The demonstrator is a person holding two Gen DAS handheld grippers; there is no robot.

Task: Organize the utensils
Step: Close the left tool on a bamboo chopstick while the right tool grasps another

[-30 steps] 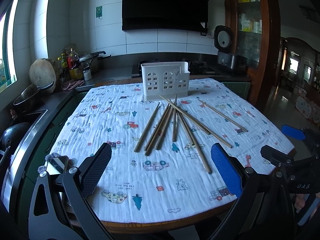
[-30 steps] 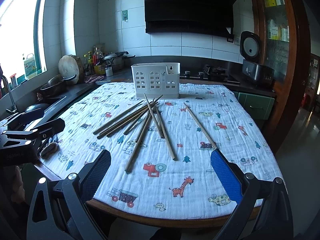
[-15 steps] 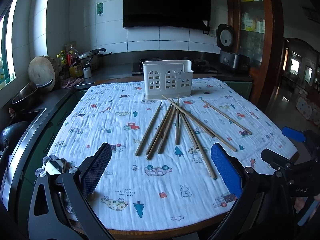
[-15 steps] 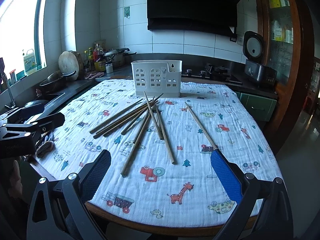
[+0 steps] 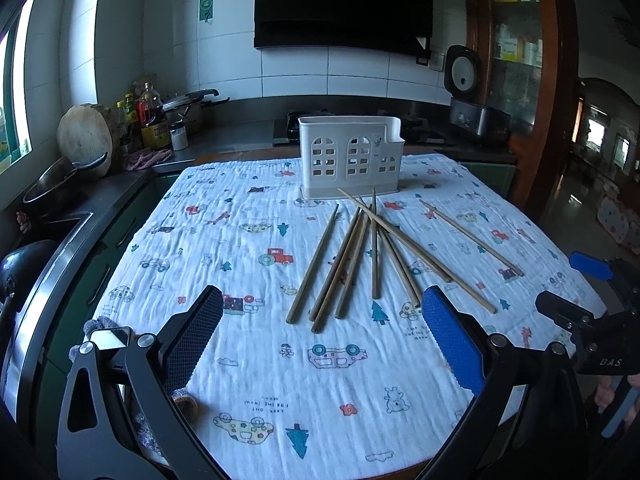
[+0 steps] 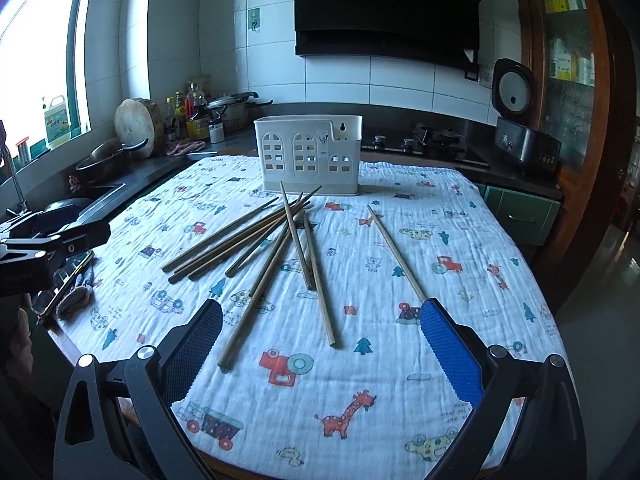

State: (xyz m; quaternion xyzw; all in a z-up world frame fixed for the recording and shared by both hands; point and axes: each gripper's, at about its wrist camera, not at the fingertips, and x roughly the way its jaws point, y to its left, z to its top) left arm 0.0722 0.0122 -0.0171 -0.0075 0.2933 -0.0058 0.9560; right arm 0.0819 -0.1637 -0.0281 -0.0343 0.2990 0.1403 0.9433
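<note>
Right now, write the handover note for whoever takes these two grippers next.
Left gripper: open, empty, above the table's near edge.
Right gripper: open, empty, near the lone chopstick.
Chopsticks: all loose on the printed cloth, most in a crossed pile in front of the white holder, one apart on the right.
Done: nothing is in the holder as far as can be seen.
Left: put every chopstick into the holder.

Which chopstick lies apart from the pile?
The lone chopstick on the right, clear of the crossed pile; its near end runs toward the right hand-held gripper blue finger.
</note>
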